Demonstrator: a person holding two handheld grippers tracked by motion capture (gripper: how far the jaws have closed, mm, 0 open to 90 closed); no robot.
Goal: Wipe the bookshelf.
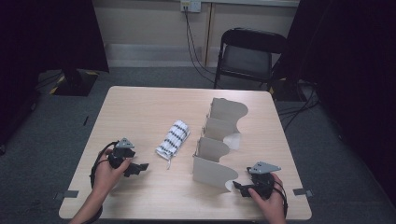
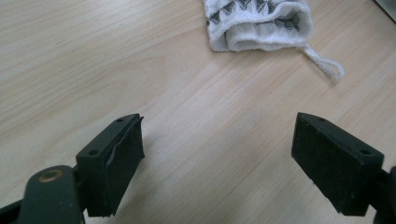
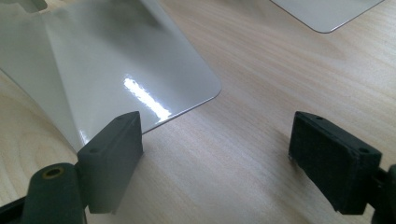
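Light wood table (image 1: 140, 107) is set on grey carpet (image 1: 56, 140). Black folding chair (image 1: 247, 53) is placed beyond its far edge, against a beige wall (image 1: 144, 21). Wall socket (image 1: 190, 5) is seen up top, cables (image 1: 194, 42) hung from it. Black curtains (image 1: 42, 32) are hung both sides. Lighting is dim.

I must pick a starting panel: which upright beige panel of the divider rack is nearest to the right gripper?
The front beige panel, at the table's near edge, beside the right gripper; the other three stand behind it.

- The left black two-jaw tool (image 1: 140, 167) is held low in the left hand (image 1: 108, 173), jaws wide apart, nothing between.
- The right black two-jaw tool (image 1: 236, 186) sits in the right hand (image 1: 267, 199), jaws equally wide.
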